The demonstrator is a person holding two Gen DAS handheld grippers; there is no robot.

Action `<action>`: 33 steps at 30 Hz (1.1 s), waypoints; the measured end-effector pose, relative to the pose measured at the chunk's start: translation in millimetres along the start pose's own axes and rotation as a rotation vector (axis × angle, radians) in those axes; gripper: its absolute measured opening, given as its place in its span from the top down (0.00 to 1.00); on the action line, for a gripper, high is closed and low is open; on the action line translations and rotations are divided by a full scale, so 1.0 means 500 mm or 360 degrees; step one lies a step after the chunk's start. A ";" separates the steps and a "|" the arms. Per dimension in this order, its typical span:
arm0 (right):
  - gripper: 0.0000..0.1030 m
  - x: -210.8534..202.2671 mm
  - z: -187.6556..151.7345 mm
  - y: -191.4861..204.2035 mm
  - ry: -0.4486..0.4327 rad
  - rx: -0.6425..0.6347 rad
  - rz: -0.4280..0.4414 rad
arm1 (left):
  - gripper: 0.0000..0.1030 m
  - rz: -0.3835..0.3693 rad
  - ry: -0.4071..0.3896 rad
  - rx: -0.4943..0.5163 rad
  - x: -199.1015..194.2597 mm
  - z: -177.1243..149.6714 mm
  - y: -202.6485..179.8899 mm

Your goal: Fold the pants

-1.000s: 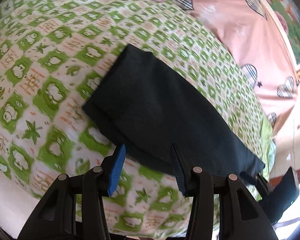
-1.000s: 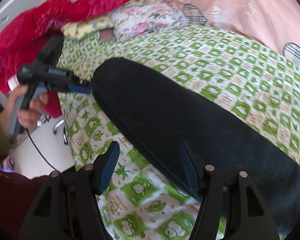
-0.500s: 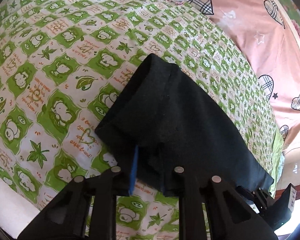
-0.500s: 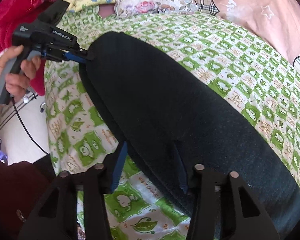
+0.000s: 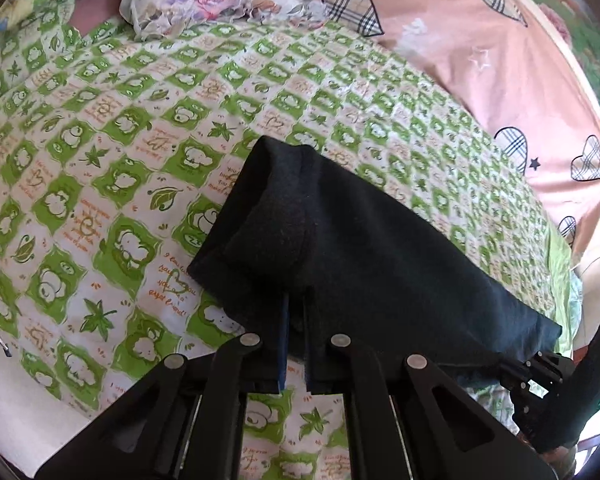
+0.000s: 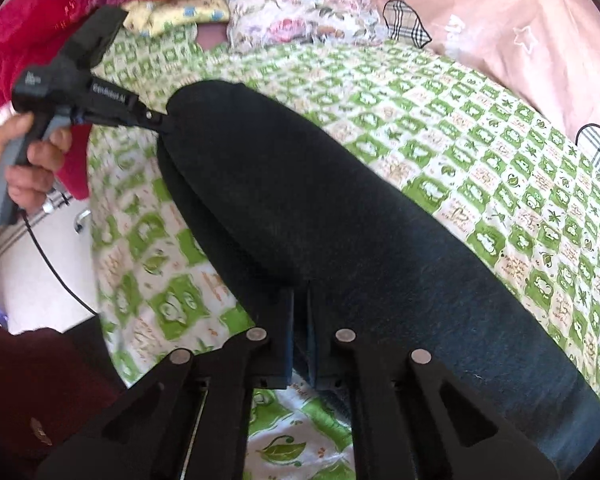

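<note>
We have both claws clamped on the dark pants [image 5: 360, 248], left claw [image 5: 294, 340] and right claw [image 6: 300, 336] each pinching the near edge above the green checked bedspread [image 5: 100, 200]. Soft, limp cloth, we reckon: it should sag between two edge grips, so keep them spread wide.

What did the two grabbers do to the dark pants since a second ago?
Both closed on the near edge of the dark pants. The left gripper and the right gripper, open a second ago, now pinch the cloth, and the left one's end is bunched up off the green checked bedsheet. The pants otherwise lie across the sheet as before; the pillows haven't moved.
</note>
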State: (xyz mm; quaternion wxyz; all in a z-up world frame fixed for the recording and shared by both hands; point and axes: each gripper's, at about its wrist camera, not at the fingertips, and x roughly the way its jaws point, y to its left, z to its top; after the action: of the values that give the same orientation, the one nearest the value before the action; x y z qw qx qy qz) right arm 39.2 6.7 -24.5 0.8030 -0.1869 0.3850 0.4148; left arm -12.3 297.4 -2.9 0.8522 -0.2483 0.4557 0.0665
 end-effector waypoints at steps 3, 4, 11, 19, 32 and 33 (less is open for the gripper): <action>0.94 -0.015 -0.001 0.002 -0.0006 0.0002 0.0039 | 0.97 -0.0015 -0.0011 -0.0003 -0.019 -0.013 0.003; 0.94 -0.015 -0.002 0.005 0.0000 -0.0004 0.0041 | 0.97 -0.0014 -0.0005 -0.0006 -0.020 -0.020 0.008; 0.94 0.027 -0.018 0.025 0.0124 -0.0028 0.0055 | 0.96 -0.0027 0.0038 -0.0094 0.008 -0.042 0.050; 0.65 -0.009 -0.006 -0.004 0.0005 0.0193 0.0192 | 0.52 -0.0026 -0.0066 -0.0066 -0.039 -0.038 0.047; 0.65 0.105 0.158 -0.171 0.0087 0.0507 0.0194 | 0.49 0.0020 0.0072 -0.0137 0.021 -0.030 0.071; 0.65 0.130 0.168 -0.177 0.0133 0.0504 0.0245 | 0.49 0.0019 0.0072 -0.0140 0.024 -0.028 0.071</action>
State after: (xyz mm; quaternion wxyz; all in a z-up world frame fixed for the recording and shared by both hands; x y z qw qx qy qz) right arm 173.0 41.0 -23.0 0.7716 -0.0452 0.4917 0.4009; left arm -27.7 320.2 -32.1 0.8295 -0.2844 0.4729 0.0858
